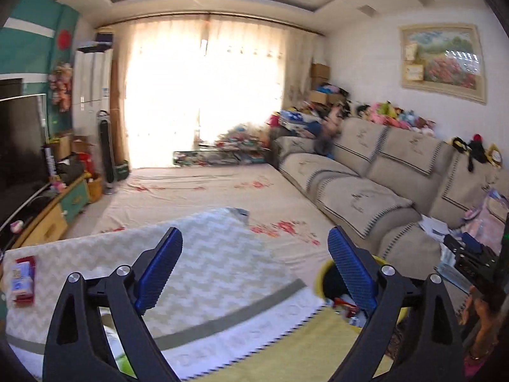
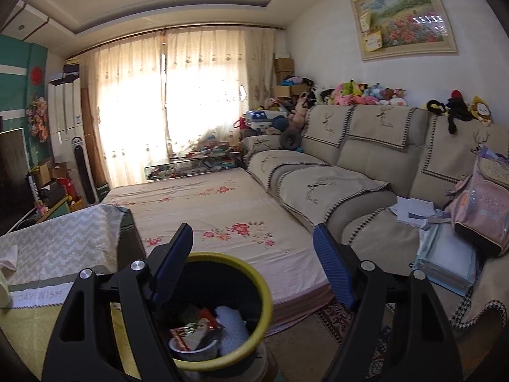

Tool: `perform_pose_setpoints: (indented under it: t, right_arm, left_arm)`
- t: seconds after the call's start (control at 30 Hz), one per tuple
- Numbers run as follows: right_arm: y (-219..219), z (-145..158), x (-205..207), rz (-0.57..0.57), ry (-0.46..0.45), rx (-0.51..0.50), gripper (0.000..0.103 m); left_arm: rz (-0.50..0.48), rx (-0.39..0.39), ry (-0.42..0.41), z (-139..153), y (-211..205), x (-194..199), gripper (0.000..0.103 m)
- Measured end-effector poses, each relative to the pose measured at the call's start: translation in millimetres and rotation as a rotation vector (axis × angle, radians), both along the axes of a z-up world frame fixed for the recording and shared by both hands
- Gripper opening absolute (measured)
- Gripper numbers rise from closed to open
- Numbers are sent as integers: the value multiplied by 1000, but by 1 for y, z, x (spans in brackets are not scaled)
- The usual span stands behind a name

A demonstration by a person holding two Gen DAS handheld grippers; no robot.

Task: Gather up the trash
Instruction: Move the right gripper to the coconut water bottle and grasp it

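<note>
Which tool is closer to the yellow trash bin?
Right. The right tool hovers over the trash bin; the left tool is above the table beside it.

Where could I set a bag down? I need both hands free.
Bare: the floral bedspread between the zigzag-cloth table and the sofa. Crowded: the sofa's right seat under papers and backpack, and the glass table.

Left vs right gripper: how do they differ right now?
The left gripper hangs over the zigzag cloth, with the bin behind its right-hand finger; the right gripper sits just above the bin, whose rim is behind its left-hand finger. The left wrist view is motion-blurred; the right is sharp. Shared: both have blue pads, stand open, and hold nothing.
</note>
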State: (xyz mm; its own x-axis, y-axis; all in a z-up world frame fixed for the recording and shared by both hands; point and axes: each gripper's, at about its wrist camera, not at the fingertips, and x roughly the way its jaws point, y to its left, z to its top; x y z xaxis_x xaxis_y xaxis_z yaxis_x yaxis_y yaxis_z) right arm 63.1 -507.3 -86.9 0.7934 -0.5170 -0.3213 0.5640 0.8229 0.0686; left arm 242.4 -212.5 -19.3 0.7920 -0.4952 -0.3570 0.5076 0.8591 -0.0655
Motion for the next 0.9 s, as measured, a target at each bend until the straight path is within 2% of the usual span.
perform_pose_setpoints:
  t: [0.13,0.3,0.4,0.5,0.6,0.67,0.8,0.9]
  right_arm:
    - [46,24,40,150,-50,11,74]
    - [99,49,96,299,-94,46,75]
    - [131,62,135,388,-115,83,75]
    - [168,68,170,512,-114,115,75]
    - [205,59,193,705,-90,152,78]
    - [233,49,199,829,-34,149,79]
    - [284,28,205,1084,82,164,79]
    - [313,16,201,1200,151,158,79]
  left_arm:
    - [188,-18,-26,-2,85,19,92]
    - [399,-24,-52,-19,189,42,92]
    - [500,-43,-25,-36,242,55,92]
    - [556,-106,34,-54,284,64,92]
    - [594,-127,80,-67,304,72,92]
    - [613,-122,89,-74,315,73,92]
    - [626,-102,102,-81,312,77,92]
    - [617,-85,117,-84,300,79,92]
